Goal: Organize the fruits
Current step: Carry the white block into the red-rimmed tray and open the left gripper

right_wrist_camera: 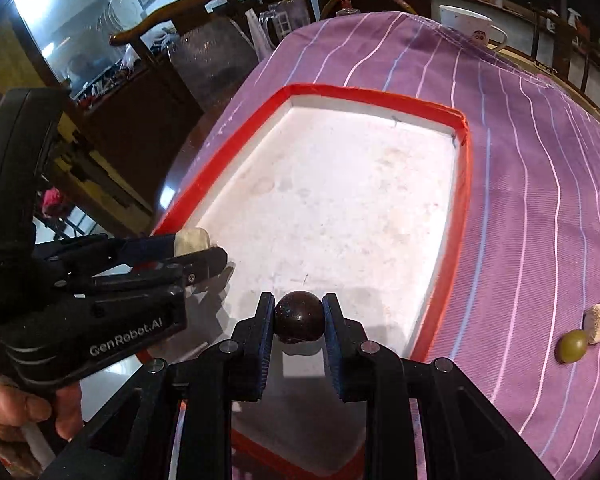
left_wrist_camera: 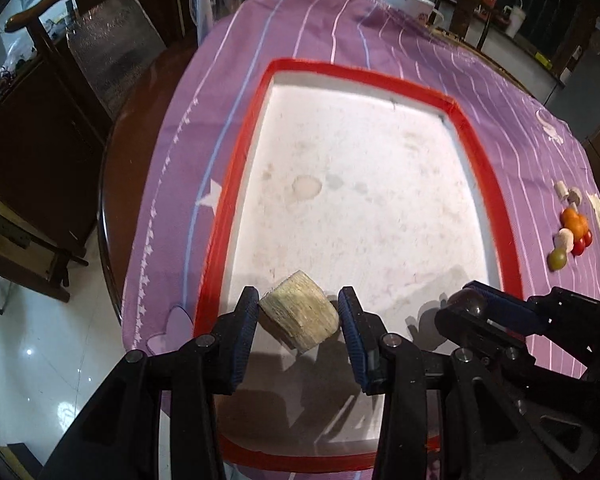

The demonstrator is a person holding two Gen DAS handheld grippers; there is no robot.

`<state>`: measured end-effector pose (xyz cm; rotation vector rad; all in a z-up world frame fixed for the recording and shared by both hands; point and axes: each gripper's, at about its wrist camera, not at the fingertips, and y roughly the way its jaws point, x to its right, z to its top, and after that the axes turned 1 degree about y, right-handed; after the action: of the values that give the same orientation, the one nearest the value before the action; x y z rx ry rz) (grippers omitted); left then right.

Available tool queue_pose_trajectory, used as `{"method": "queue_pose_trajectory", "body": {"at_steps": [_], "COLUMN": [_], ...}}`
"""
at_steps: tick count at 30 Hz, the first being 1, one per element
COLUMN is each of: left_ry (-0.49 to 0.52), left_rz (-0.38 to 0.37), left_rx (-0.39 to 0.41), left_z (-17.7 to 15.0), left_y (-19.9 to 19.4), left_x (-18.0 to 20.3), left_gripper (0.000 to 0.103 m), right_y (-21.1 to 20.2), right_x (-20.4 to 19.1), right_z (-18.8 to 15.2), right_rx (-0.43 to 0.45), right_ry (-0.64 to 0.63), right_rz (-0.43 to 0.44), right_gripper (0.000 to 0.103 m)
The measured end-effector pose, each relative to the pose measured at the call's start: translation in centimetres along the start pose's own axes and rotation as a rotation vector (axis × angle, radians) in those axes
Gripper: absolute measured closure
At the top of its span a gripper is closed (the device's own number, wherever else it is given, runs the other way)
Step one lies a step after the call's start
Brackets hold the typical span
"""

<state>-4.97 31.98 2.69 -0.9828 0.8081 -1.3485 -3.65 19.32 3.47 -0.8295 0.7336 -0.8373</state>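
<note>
My left gripper [left_wrist_camera: 299, 307] is shut on a pale fibrous cylinder chunk [left_wrist_camera: 299, 316], held over the near left part of the white tray with the red rim [left_wrist_camera: 236, 184]. In the right wrist view the same left gripper [right_wrist_camera: 204, 246] shows at the left with the pale chunk [right_wrist_camera: 191, 239] between its fingers. My right gripper [right_wrist_camera: 299, 307] is shut on a dark brown round fruit [right_wrist_camera: 299, 317], above the tray's [right_wrist_camera: 458, 216] near end. From the left wrist view the right gripper [left_wrist_camera: 470, 300] appears at the lower right with the dark fruit [left_wrist_camera: 466, 302].
On the striped purple cloth [left_wrist_camera: 300, 24] to the right of the tray lies a cluster of small fruits: orange ones [left_wrist_camera: 575, 221], red ones [left_wrist_camera: 582, 243], a green one [right_wrist_camera: 572, 345] and pale chunks [right_wrist_camera: 598, 323]. A white mug [right_wrist_camera: 466, 26] stands at the far edge. A wooden chair [left_wrist_camera: 100, 40] stands left of the table.
</note>
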Motion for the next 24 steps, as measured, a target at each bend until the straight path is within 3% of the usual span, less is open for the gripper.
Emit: {"method": "queue_pose_trajectory", "body": {"at_steps": [4, 6, 17, 24], "left_ry": [-0.019, -0.042, -0.159, -0.149], "left_rz": [-0.015, -0.033, -0.118, -0.238], "left_rx": [-0.014, -0.014, 0.104, 0.085], "left_z": [0.0, 0.3, 3.0, 4.7], "left_y": [0.5, 0.2, -5.1, -5.8], "left_x": [-0.3, -0.6, -2.2, 1.7], "left_gripper": [0.061, 0.053, 0.043, 0.041], "right_y": [0.6, 0.8, -2.6, -6.9], "right_x": [-0.1, 0.0, 2.1, 6.1], "right_z": [-0.1, 0.0, -0.1, -1.4], "right_rx": [-0.010, -0.017, 0.056, 0.127], "right_ry": [-0.004, 0.000, 0.090, 0.208], "right_rz": [-0.017, -0.030, -0.009, -0.042], "right_gripper": [0.075, 0.075, 0.075, 0.075]}}
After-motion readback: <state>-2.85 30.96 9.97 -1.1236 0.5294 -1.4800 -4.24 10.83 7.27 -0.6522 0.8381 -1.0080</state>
